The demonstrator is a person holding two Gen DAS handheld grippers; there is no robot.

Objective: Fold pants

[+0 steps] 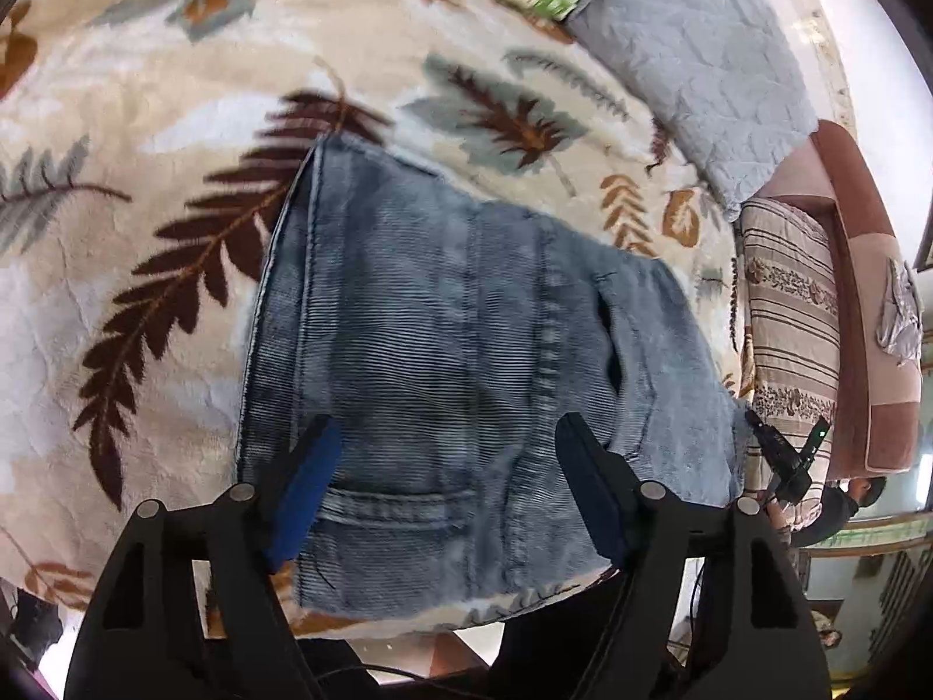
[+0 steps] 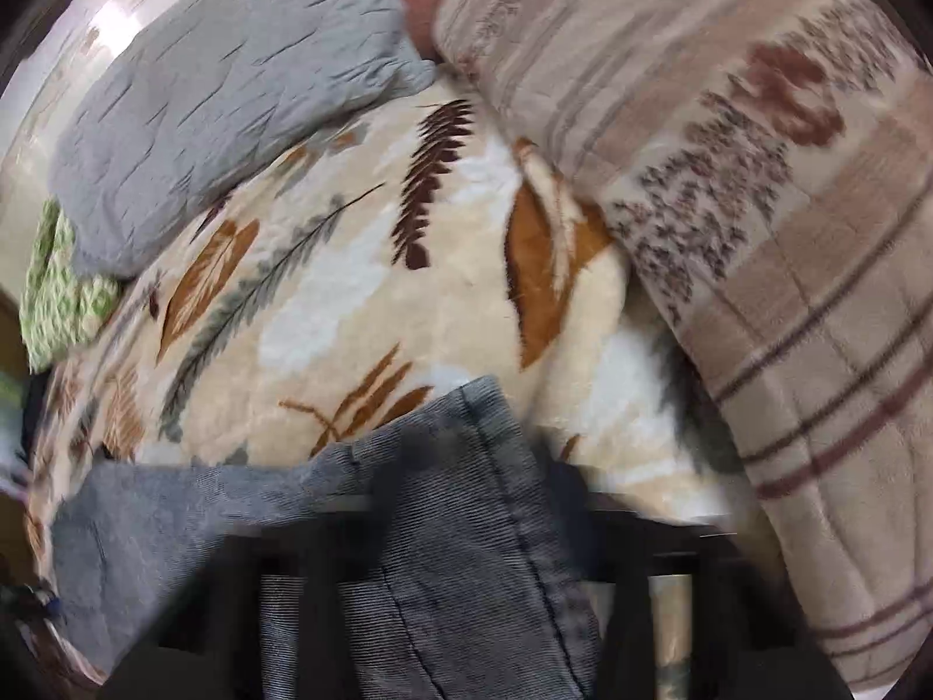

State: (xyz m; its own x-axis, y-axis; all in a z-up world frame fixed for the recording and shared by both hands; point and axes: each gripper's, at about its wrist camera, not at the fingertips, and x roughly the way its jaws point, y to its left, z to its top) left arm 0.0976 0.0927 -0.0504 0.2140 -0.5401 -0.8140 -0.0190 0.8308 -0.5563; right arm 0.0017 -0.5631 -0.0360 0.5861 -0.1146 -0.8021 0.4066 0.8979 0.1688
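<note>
Left wrist view shows the pants — blue-grey ribbed denim, already folded into a compact stack — lying flat on the leaf-patterned blanket near its front edge, a back pocket and the waistband end nearest the camera. The cloth looks soft but thick: it should drape and sag when lifted, yet hold a crease, and the doubled layers will likely feel fairly heavy and slide over one another unless all are pinched together. A sensible place to take hold would be a seamed edge or a corner of the stack, where the stitching gives body. The left gripper hangs over the pocket end, jaws spread wide, clasping nothing. The right gripper is badly blurred in its own view; its jaws appear clenched, and denim lies across them — whether pinched I cannot tell. A grey quilt and a striped cushion lie further out.
</note>
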